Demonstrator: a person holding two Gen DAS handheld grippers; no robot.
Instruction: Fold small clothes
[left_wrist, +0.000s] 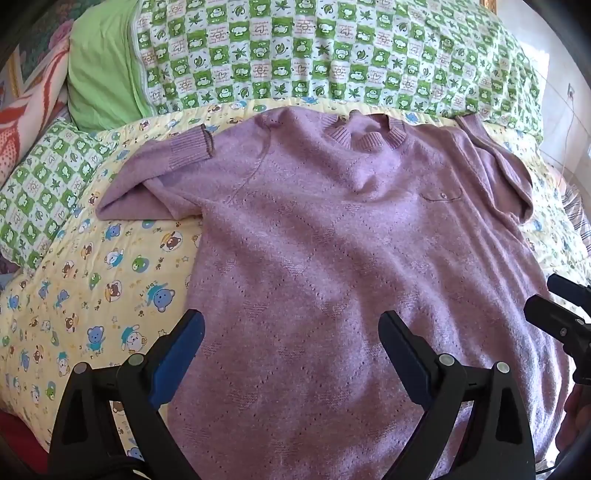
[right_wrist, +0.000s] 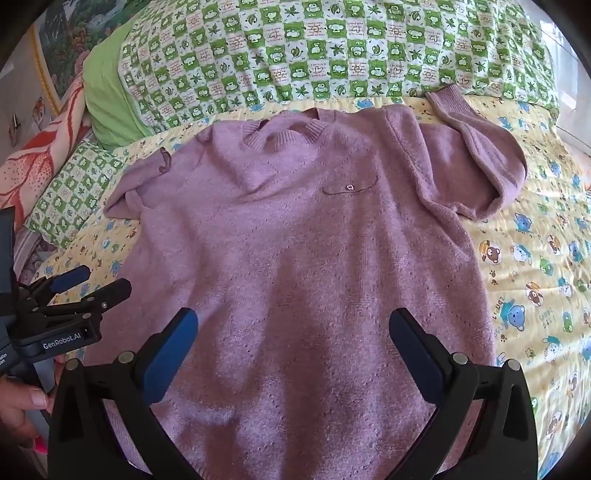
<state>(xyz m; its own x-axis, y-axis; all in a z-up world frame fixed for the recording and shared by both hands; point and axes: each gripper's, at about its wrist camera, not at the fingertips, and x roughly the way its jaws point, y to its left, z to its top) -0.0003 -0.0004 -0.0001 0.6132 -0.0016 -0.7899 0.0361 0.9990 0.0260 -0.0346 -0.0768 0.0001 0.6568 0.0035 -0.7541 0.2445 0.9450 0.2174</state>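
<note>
Sweater lies flat on the bed quilt, its long axis running straight away from us, collar far, hem beneath both claws. Left claw and right claw hover spread wide, empty, equally near.

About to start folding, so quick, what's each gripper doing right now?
Left gripper: open, holding nothing, above the purple sweater.
Right gripper: open, holding nothing.

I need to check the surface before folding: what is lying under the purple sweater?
The purple sweater lies on a yellow bear-print quilt, visible around it. Whatever is directly beneath the knit is covered and cannot be seen.
</note>
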